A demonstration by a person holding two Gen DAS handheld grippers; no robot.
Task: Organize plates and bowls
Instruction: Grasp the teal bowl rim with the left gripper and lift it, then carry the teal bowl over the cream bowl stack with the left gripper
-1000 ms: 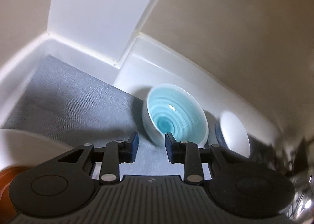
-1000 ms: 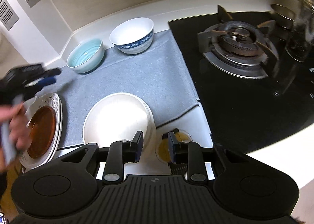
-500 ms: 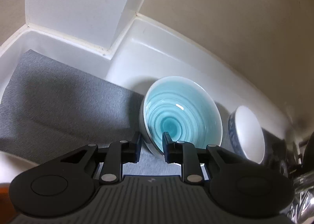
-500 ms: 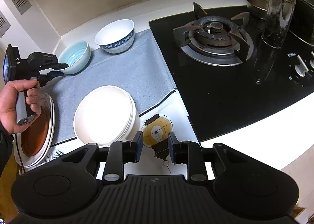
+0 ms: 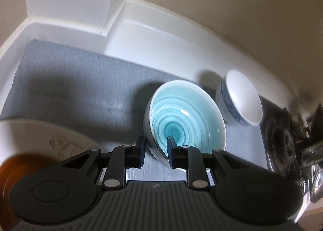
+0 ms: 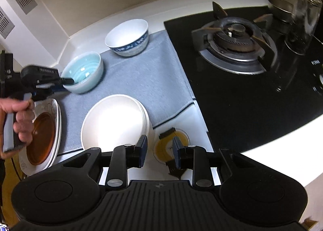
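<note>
Dragged clear of the mat's [image 6: 141, 75] back-left corner, the turquoise bowl [image 5: 187, 117] sits rim-clamped in the left gripper [image 5: 155, 151], likely stacking next; right gripper [image 6: 159, 151] gapes empty.

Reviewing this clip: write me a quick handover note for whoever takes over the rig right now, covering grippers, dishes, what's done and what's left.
Left gripper: shut on the near rim of the turquoise bowl, one finger inside, one outside; the jaws have just been closing. Bowl looks tilted on the grey mat.
Right gripper: open, holding nothing, above the counter by the white plate stack.
Elsewhere: blue-patterned bowl at the back of the mat; brown-centred plates stacked at the mat's left edge.
Done: plates appear stacked.
Left: probably nest the turquoise bowl with the blue-patterned one.
</note>
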